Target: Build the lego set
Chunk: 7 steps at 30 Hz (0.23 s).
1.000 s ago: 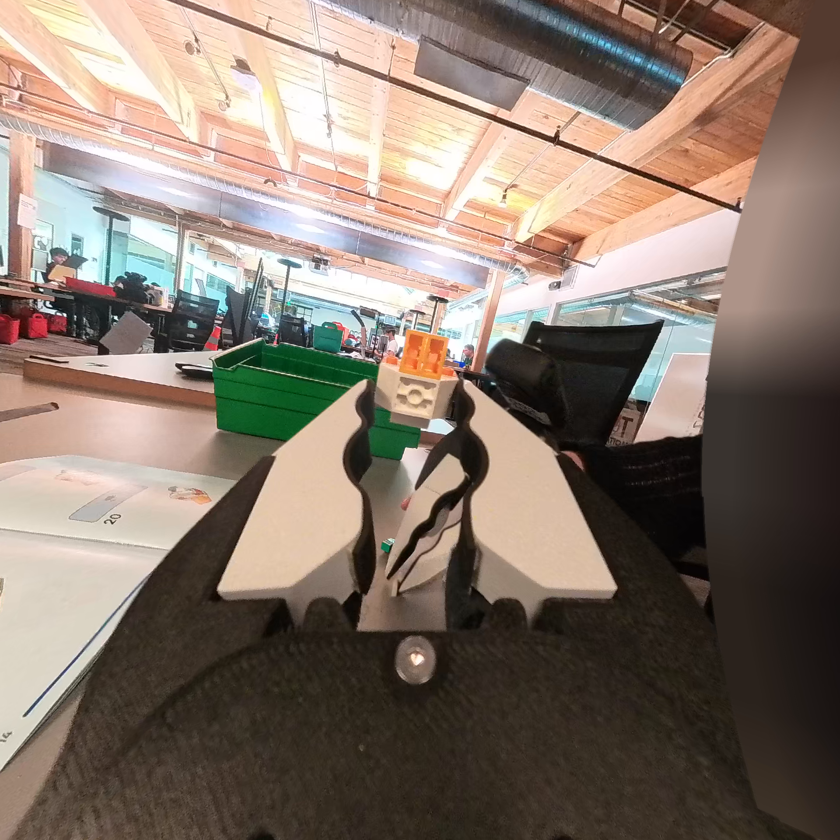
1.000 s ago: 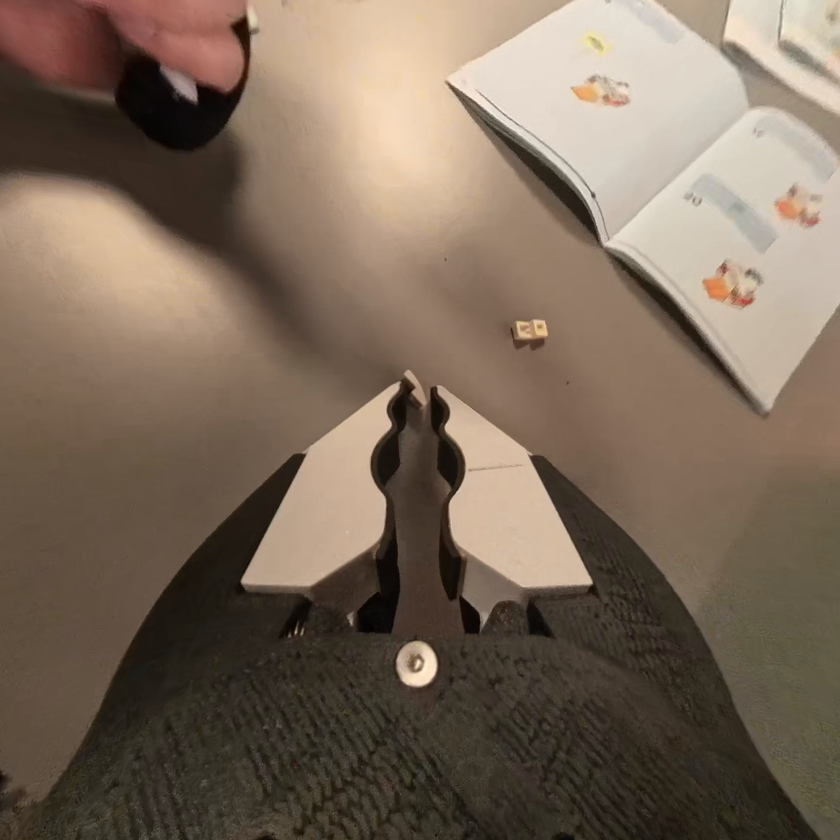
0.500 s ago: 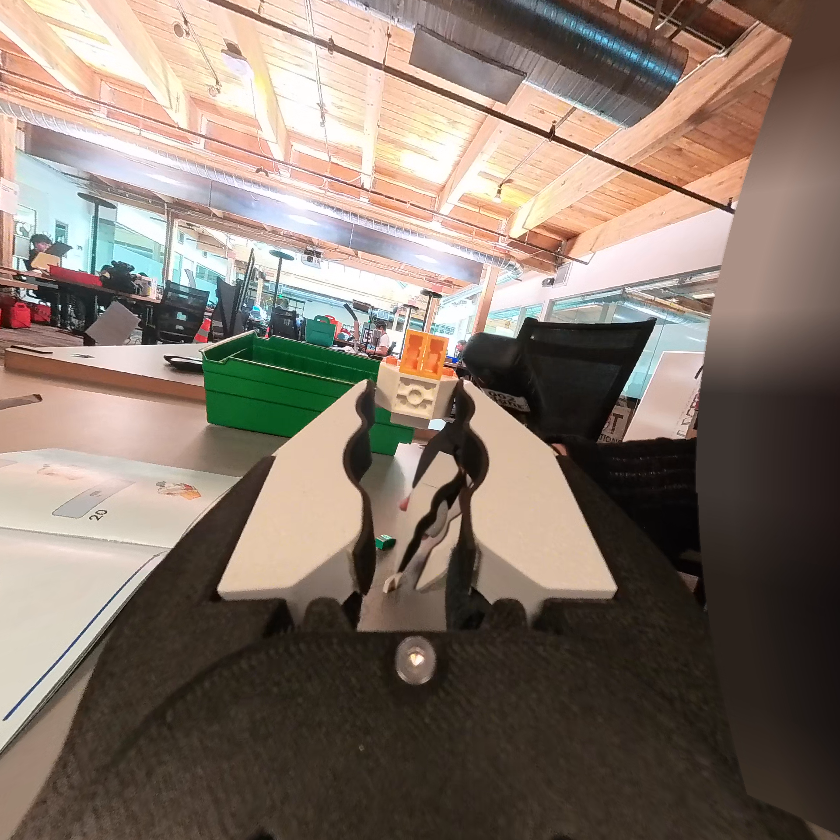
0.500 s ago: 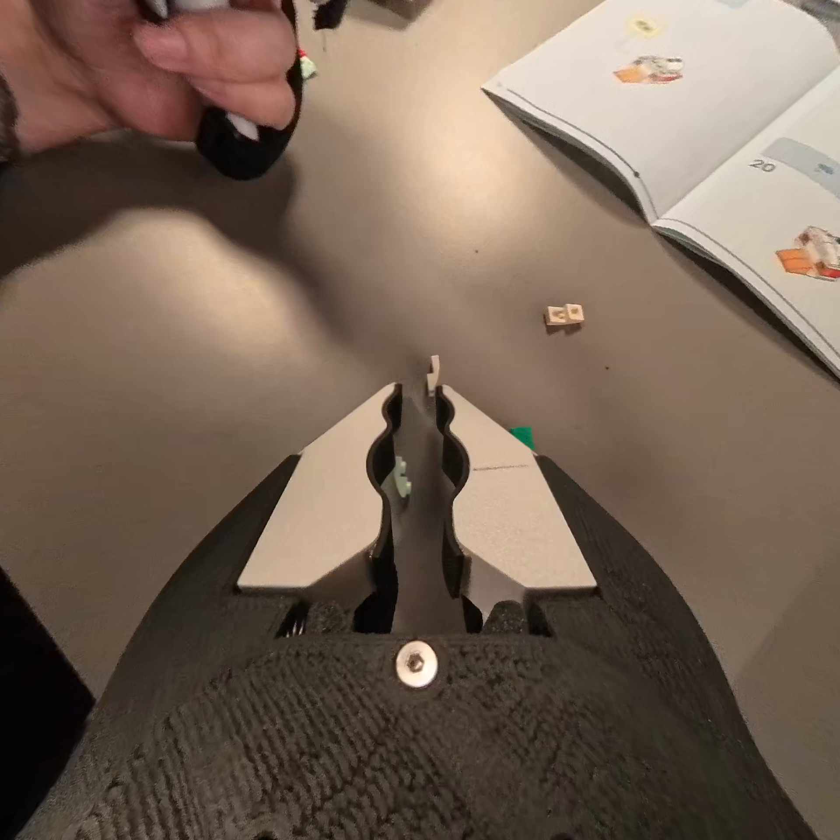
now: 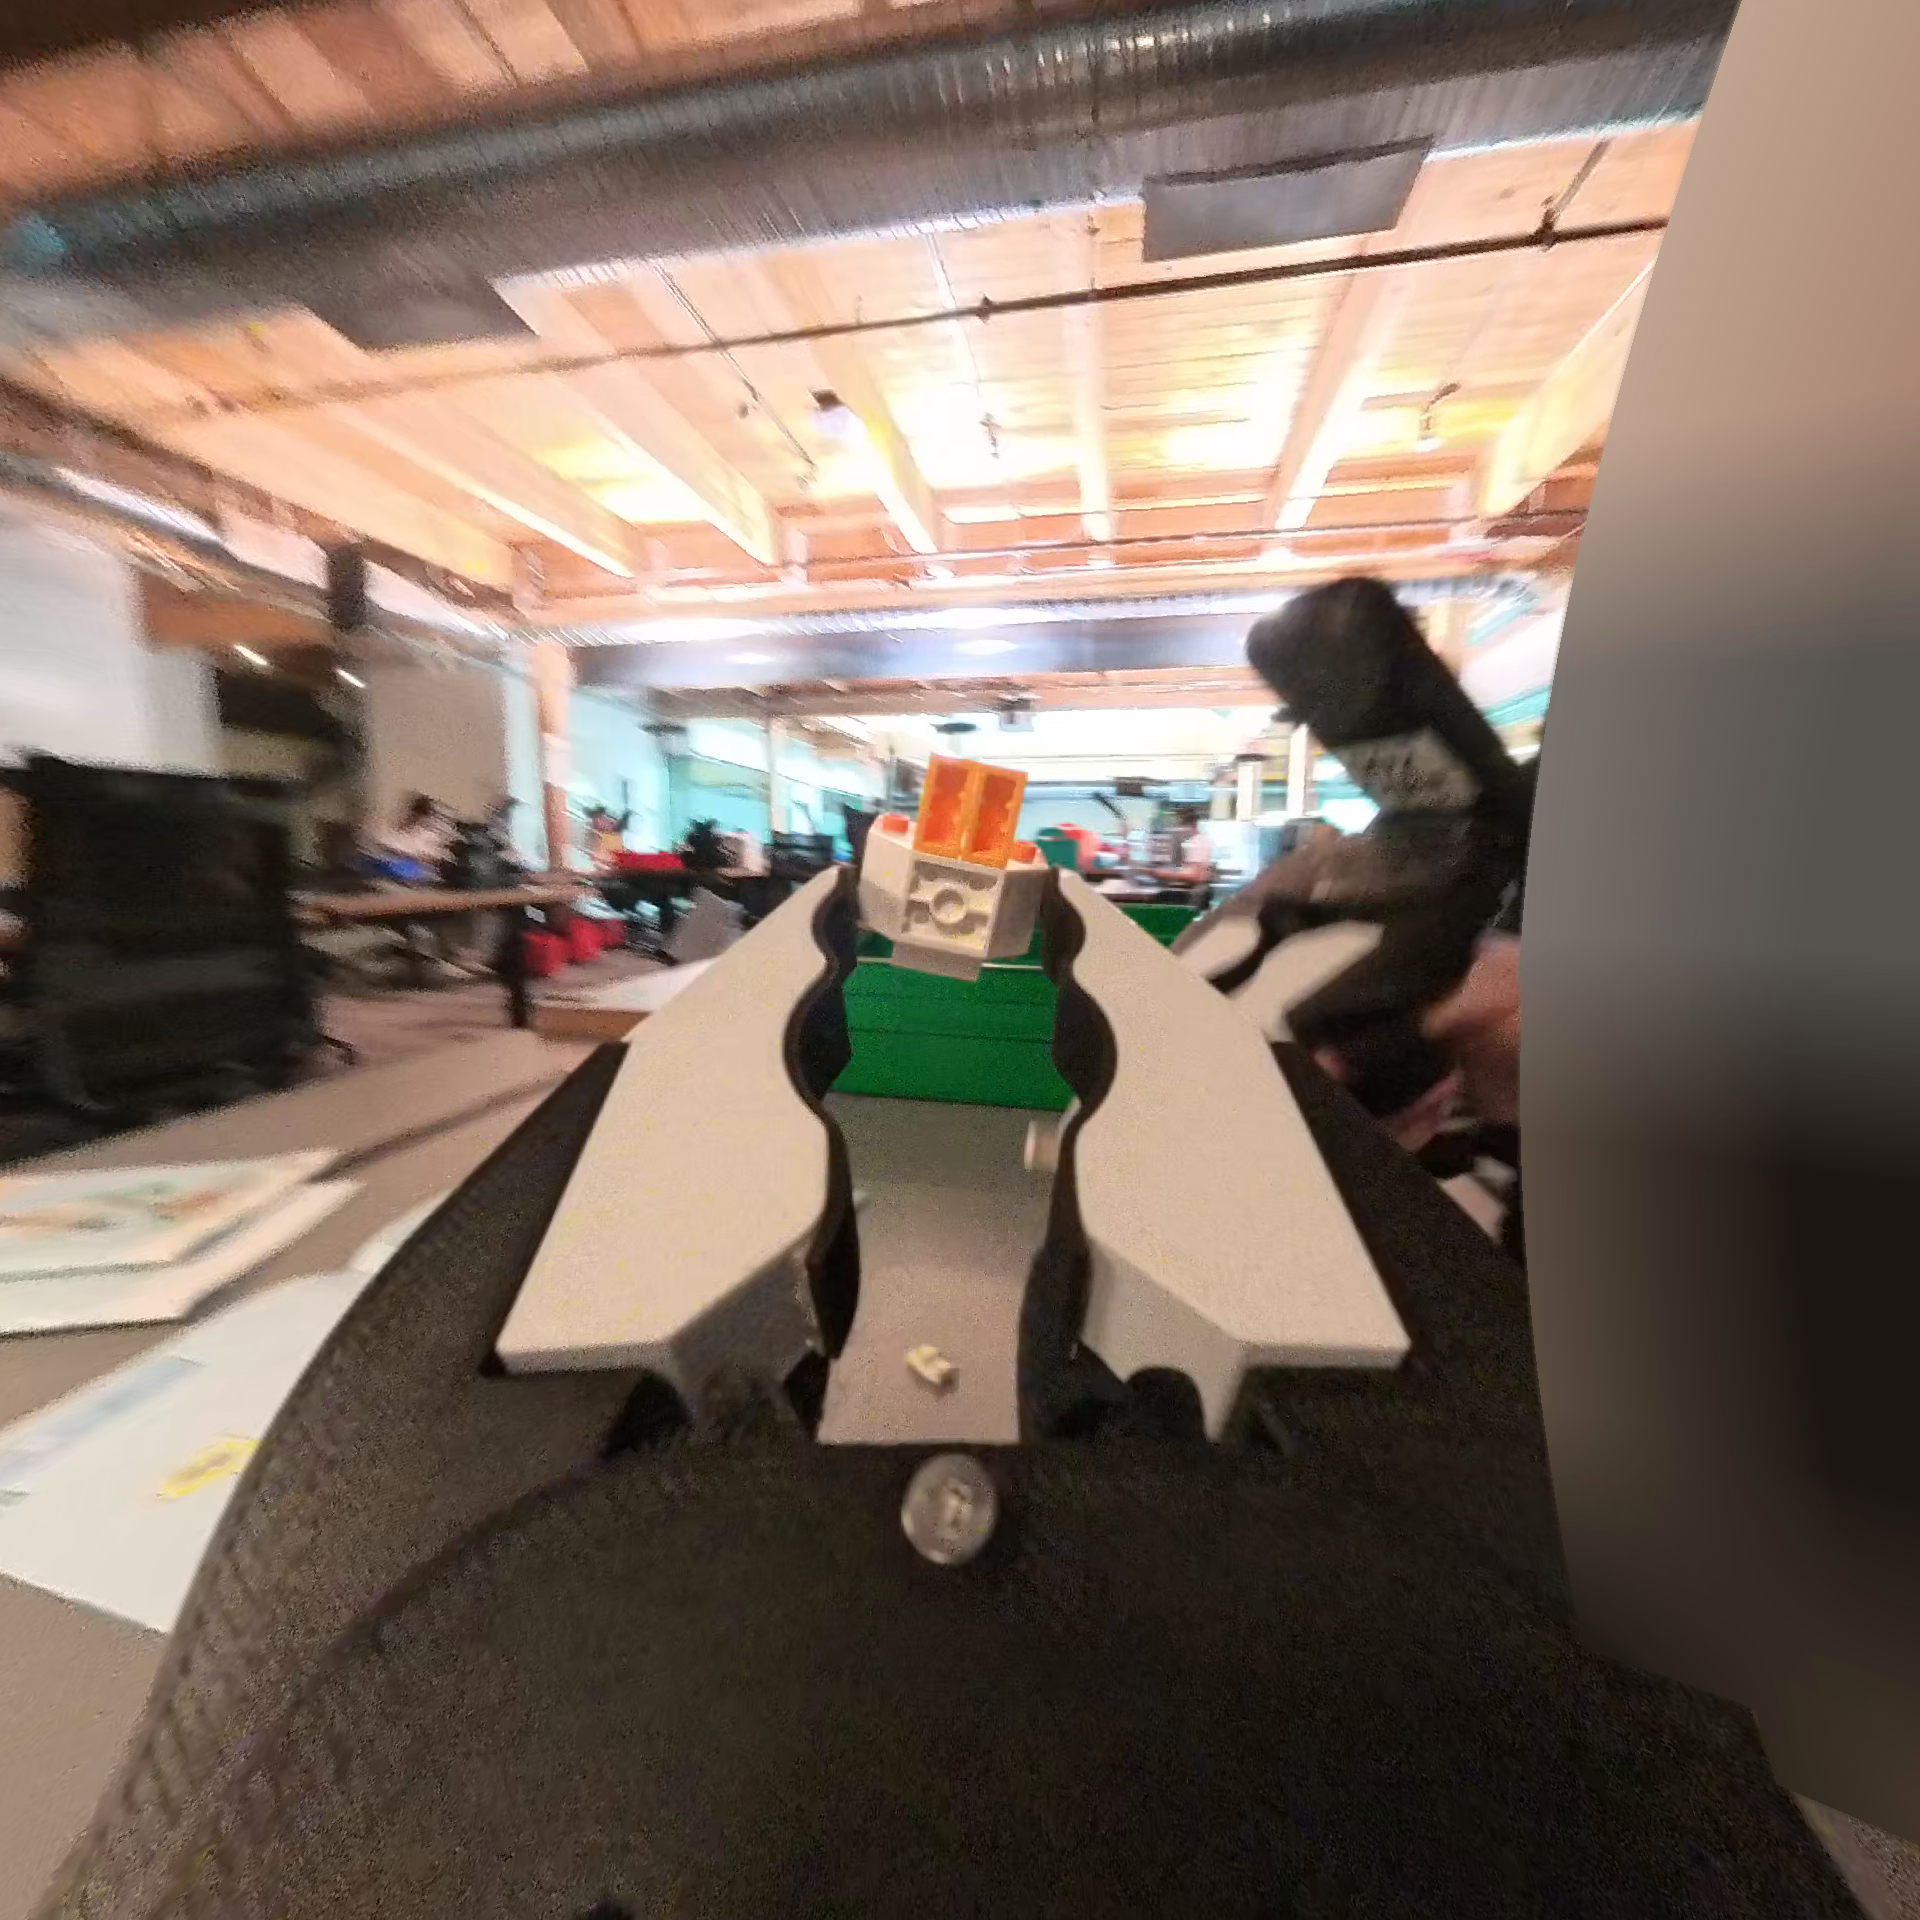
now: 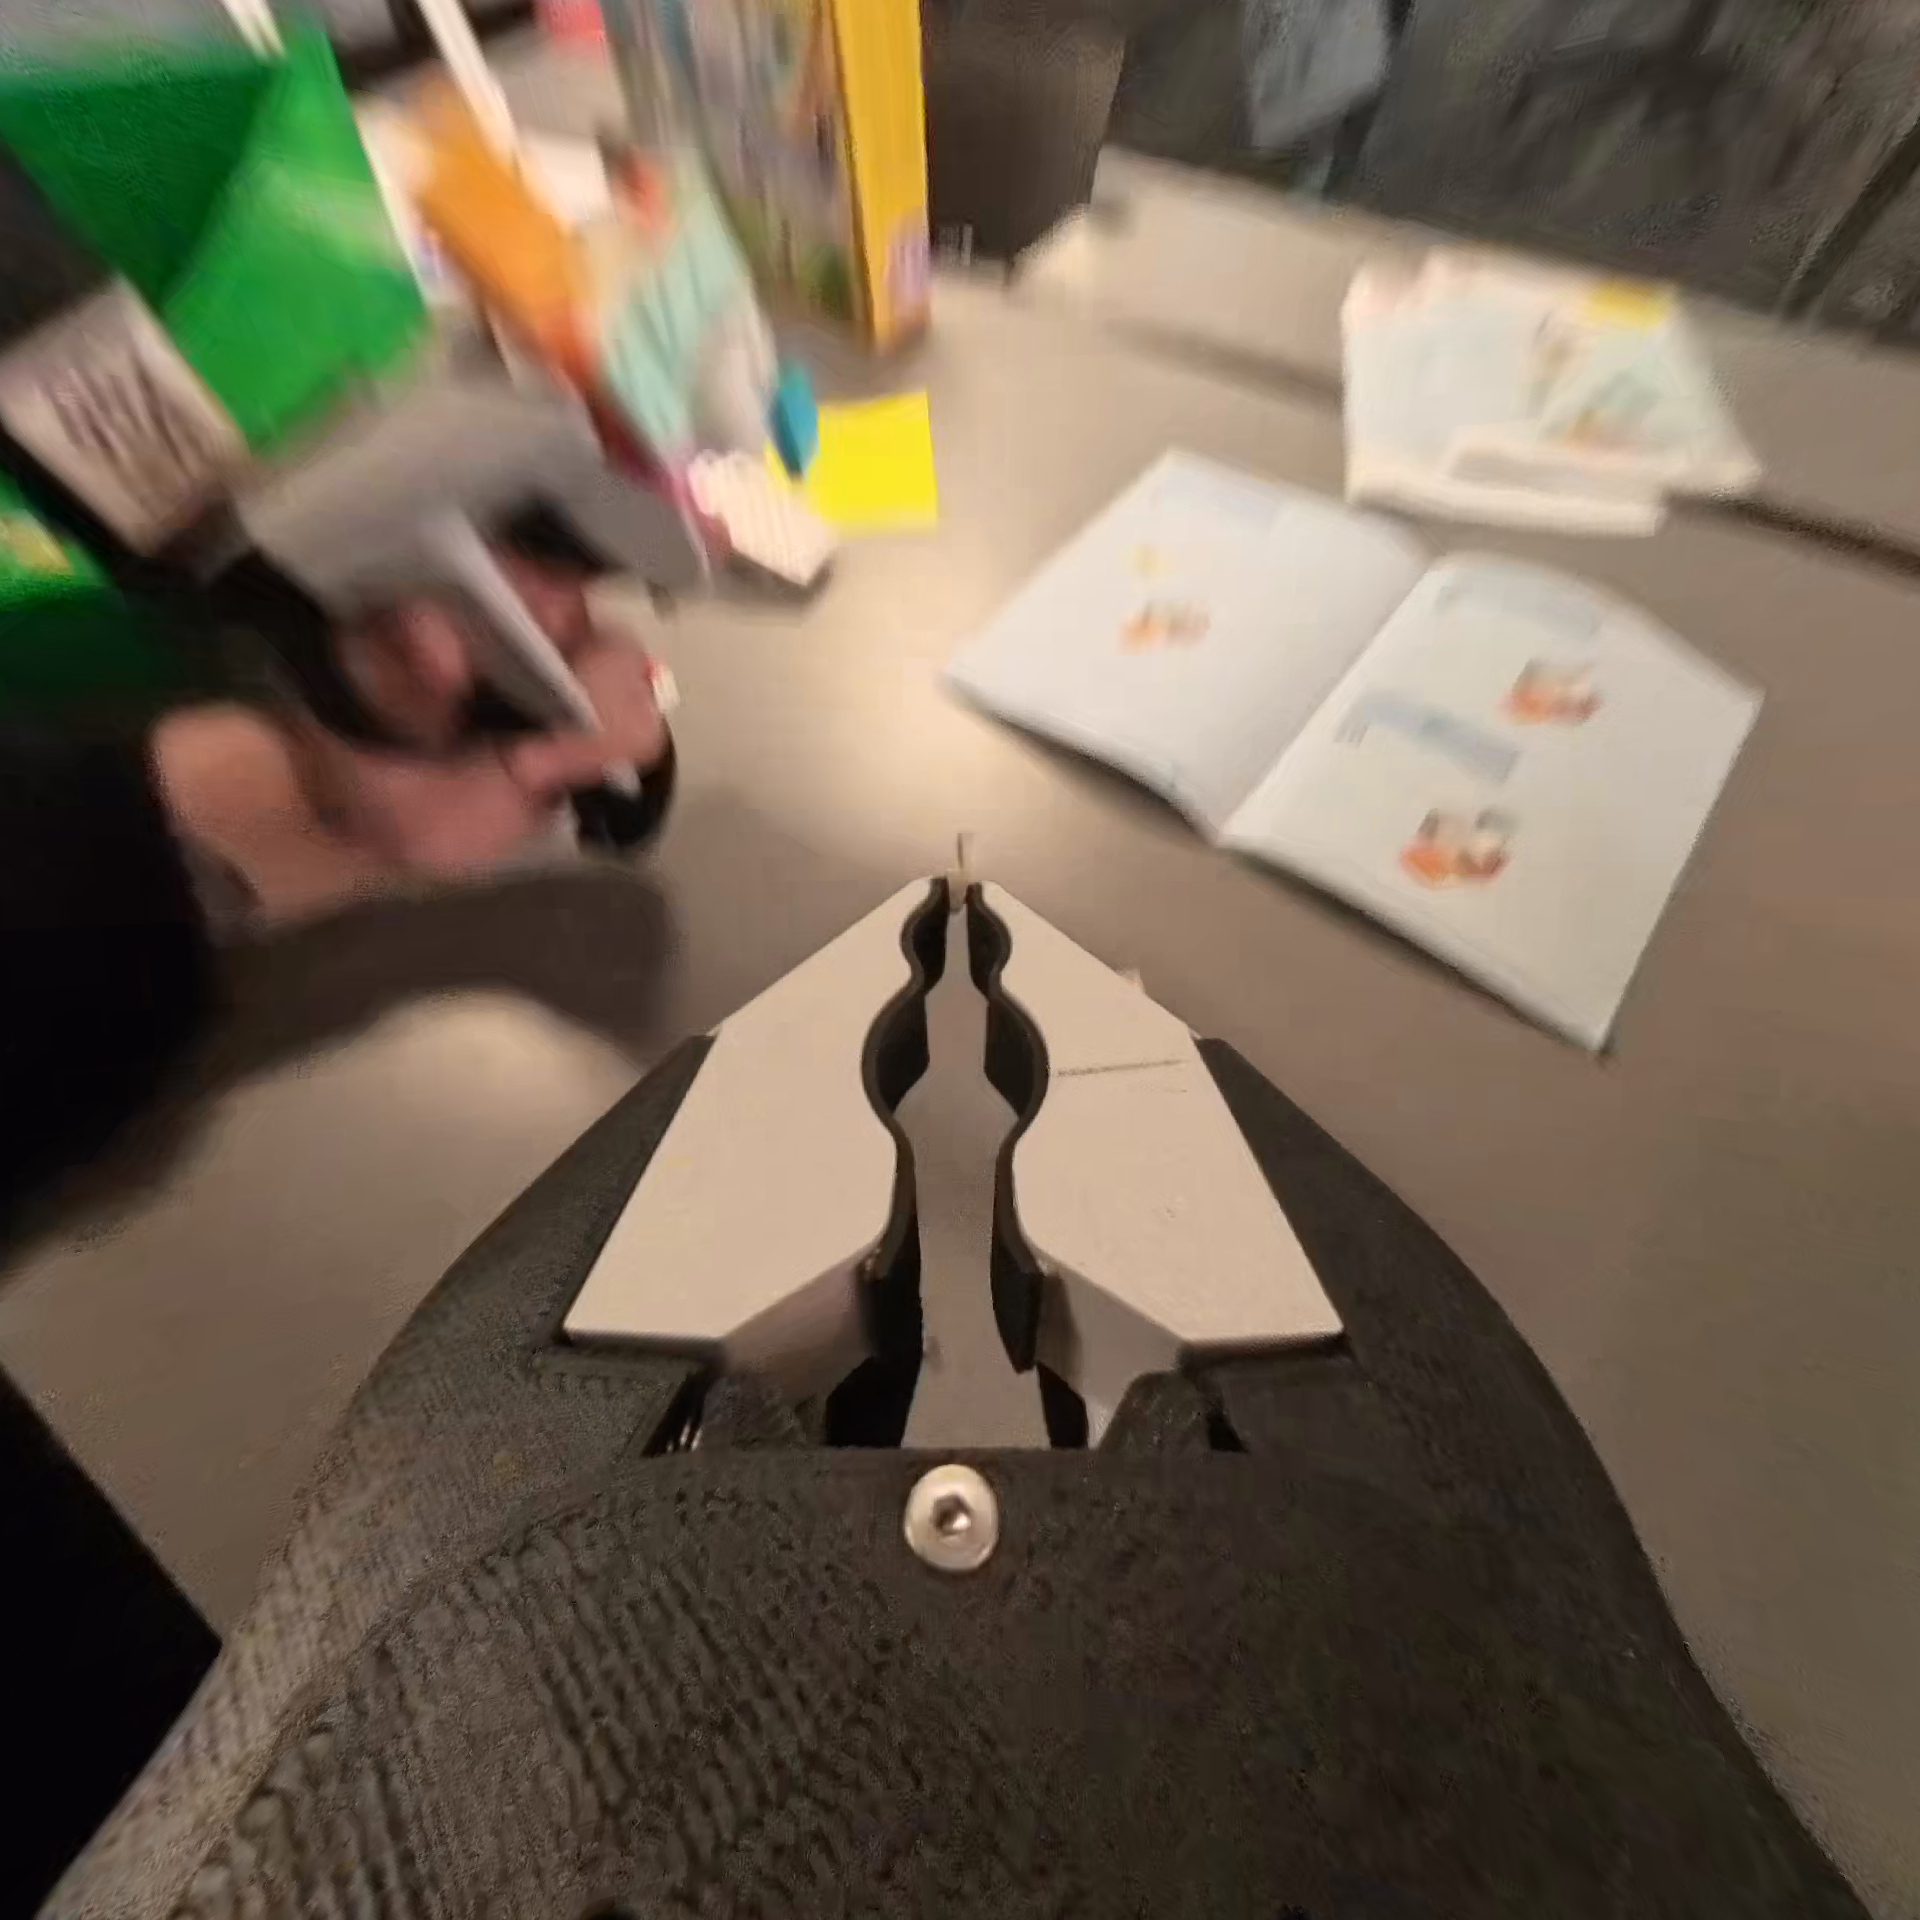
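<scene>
My left gripper (image 5: 948, 914) is shut on a small white and orange lego build (image 5: 954, 883), held up in the air, underside toward the camera. My right gripper (image 6: 958, 896) is shut on a tiny thin white lego piece (image 6: 962, 864) that sticks out past its tips, above the grey table (image 6: 831, 831). The right gripper also shows blurred at the right of the left wrist view (image 5: 1278, 945). The left gripper and the hand on it show blurred at the left of the right wrist view (image 6: 436, 623). A small white piece (image 5: 928, 1365) lies on the table below the left fingers.
An open instruction booklet (image 6: 1351, 707) lies on the table to the right, more booklets (image 6: 1538, 395) behind it. A green bin (image 5: 951, 1039) stands ahead. A lego box (image 6: 810, 156), a yellow sheet (image 6: 873, 462) and blurred coloured parts stand at the back left. Left tips to right tips: about 9 centimeters.
Both grippers swung sharply and the views blurred. The right gripper rose with the white piece, tilted up toward the booklets and box. The left gripper turned left, still holding the build.
</scene>
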Available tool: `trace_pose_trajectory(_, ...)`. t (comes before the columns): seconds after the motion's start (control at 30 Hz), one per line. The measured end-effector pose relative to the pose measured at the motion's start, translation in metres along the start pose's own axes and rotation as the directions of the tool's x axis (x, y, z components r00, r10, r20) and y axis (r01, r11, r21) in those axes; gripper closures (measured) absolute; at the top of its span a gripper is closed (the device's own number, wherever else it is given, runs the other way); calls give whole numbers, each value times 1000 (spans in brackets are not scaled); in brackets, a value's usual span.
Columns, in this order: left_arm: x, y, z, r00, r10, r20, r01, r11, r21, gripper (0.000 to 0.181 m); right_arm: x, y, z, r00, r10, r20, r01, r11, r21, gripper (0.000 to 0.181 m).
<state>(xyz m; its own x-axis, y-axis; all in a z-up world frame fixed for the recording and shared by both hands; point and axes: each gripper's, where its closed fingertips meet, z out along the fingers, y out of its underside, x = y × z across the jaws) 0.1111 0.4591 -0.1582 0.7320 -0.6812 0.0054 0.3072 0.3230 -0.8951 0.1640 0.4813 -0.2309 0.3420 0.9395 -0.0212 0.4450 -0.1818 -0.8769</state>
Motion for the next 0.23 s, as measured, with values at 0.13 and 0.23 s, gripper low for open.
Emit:
trace_pose_trajectory(0.13,6,-7,2,986,122,111,-128,991,45,147,-16,-74,-27,999,32,18,-35,985,167,180)
trace_pose_trajectory(0.23,12,-13,1,969,198,145,-208,976,59,147,-32,-91,-29,999,-7,35,2,989,145,180)
